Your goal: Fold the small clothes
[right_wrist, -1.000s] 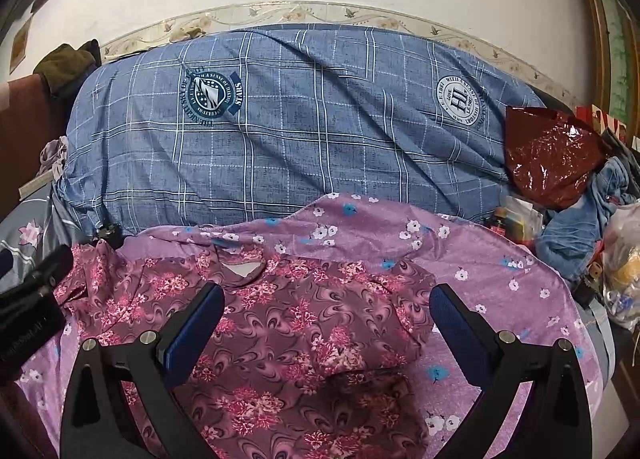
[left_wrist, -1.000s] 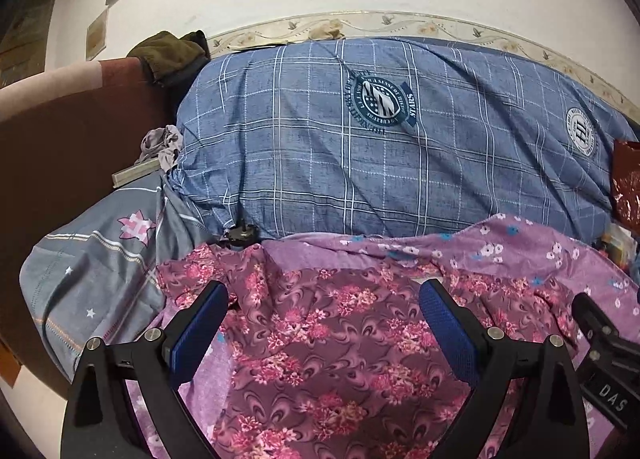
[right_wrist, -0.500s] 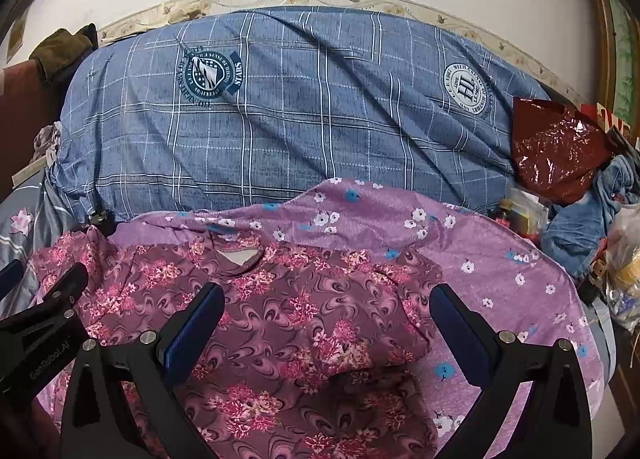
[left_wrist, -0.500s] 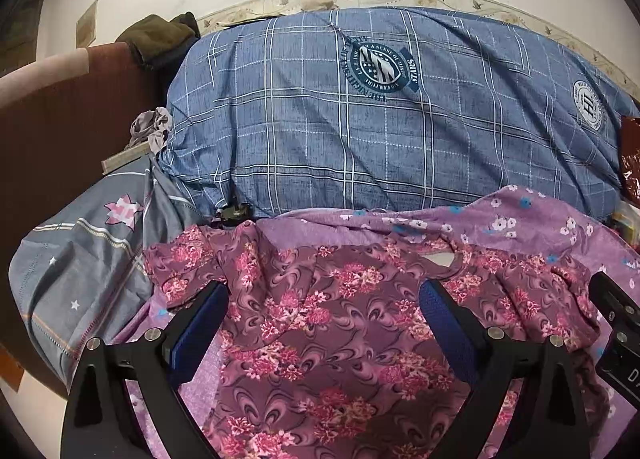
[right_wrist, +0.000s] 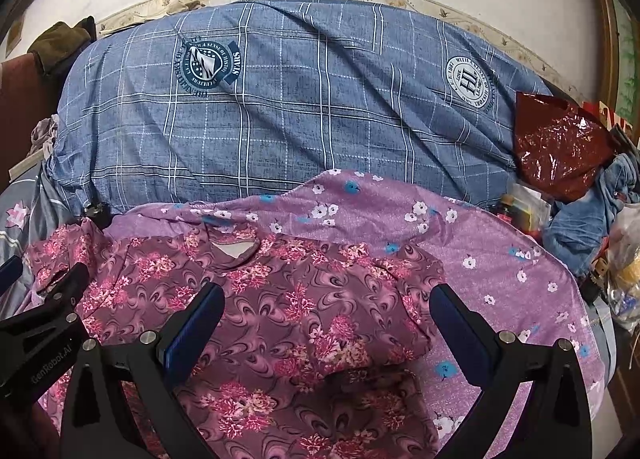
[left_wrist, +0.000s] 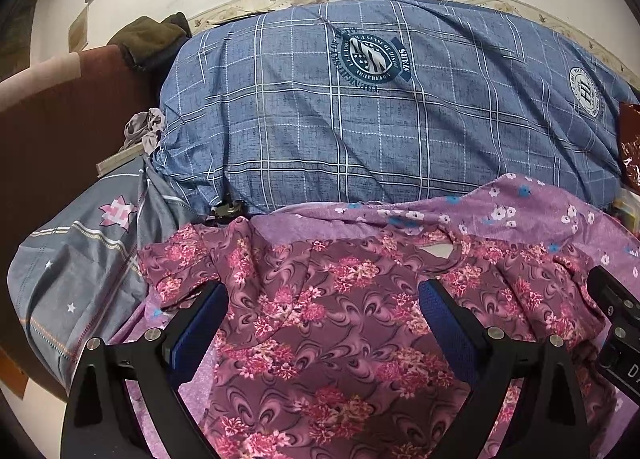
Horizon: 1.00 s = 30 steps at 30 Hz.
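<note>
I see a bed covered by a purple floral sheet [right_wrist: 500, 259]. A maroon floral shirt [right_wrist: 304, 299] lies spread on it, beside a blue plaid duvet [right_wrist: 300, 107].

Each wrist camera looks forward and down between its own spread fingers, close above the floral shirt [left_wrist: 328, 323] [right_wrist: 280, 323]. Both views share that shirt, the blue checked bedding [left_wrist: 360, 119] [right_wrist: 300, 107] ahead, and the wall beyond.

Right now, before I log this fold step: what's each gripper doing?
Left gripper: open, holding nothing, above the floral shirt.
Right gripper: open, holding nothing.
</note>
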{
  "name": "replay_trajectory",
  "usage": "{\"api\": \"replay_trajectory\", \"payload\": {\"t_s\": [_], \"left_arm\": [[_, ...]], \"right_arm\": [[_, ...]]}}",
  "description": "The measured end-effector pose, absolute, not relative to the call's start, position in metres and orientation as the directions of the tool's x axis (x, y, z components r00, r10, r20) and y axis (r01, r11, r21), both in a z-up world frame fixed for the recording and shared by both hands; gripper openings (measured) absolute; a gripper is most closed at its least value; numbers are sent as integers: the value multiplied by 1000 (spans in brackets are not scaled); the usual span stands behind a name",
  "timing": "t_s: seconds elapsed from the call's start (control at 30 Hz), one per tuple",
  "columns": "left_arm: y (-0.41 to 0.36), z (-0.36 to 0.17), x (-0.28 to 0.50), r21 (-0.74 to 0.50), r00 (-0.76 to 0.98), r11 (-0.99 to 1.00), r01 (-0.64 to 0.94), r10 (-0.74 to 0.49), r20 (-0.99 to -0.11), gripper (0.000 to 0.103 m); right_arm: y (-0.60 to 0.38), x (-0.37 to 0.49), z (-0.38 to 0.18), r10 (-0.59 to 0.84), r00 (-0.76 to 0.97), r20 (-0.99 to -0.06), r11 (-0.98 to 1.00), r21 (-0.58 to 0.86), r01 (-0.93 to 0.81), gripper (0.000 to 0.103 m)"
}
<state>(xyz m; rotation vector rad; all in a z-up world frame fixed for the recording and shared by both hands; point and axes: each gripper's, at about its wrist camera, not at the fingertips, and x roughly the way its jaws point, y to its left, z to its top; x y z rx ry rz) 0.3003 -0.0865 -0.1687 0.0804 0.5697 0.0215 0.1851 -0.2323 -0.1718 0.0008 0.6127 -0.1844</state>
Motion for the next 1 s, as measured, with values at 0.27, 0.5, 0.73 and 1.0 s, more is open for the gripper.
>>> {"api": "replay_trajectory", "payload": {"t_s": [0.27,0.5,0.73,1.0], "left_arm": [[-88,-167,301,85,841,996,12,36,-540,97],[-89,-167,301,85,839,996,14,34,-543,97],[-89,-167,304,86,835,996,21,30,-550,97],[-58,-181,332,56,786,998,-15,47,-616,97]], "right_arm": [[-234,186,-173,-177,800,-574,983,-58,175,103],[-234,187,-174,-175,798,-577,983,-57,175,103],[-235,190,-178,-175,791,-586,983,-60,173,103],[-302,209,-185,-27,793,-608,979,145,145,103]]}}
